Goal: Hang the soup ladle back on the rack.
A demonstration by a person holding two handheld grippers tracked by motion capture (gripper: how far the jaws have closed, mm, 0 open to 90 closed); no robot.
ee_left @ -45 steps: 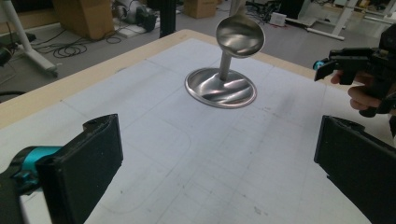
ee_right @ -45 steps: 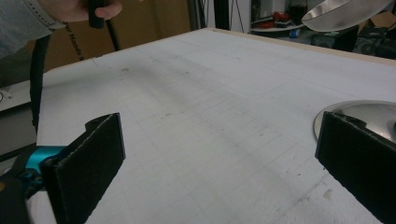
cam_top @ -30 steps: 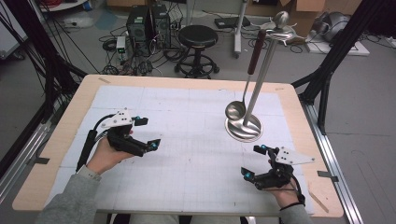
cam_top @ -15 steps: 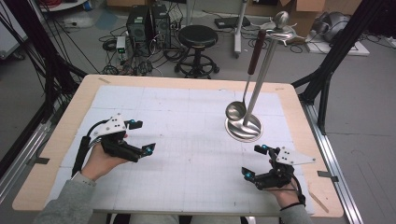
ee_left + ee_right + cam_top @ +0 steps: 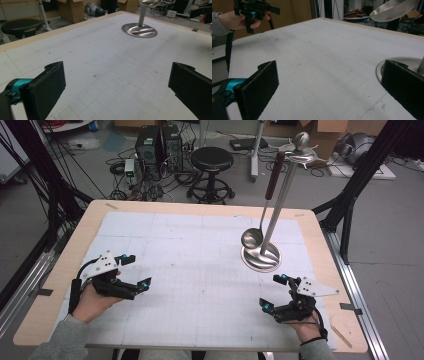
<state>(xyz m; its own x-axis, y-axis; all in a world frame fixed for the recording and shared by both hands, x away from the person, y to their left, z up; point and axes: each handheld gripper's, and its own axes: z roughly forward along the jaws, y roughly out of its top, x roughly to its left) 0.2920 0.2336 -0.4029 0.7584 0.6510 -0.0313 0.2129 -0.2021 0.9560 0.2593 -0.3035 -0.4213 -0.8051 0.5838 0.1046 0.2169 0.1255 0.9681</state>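
Left gripper (image 5: 134,271) near the table's (image 5: 200,210) left front, jaws spread wide, grasping nothing. Right gripper (image 5: 274,292) near the right front, jaws likewise released and empty. Steel ladle (image 5: 260,215) hanging from the hook of a metal stand (image 5: 272,215), bowl just above the round base (image 5: 260,257). Stand upright on the white gridded mat (image 5: 200,265), right rear area, well apart from left gripper, nearer to right.

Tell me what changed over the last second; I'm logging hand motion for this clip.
The left tongs drifted down the high view, toward the person's edge of the white gridded mat, jaws open and empty. The right tongs barely moved, also open. The steel ladle with a dark red handle hangs as before on the polished metal stand.
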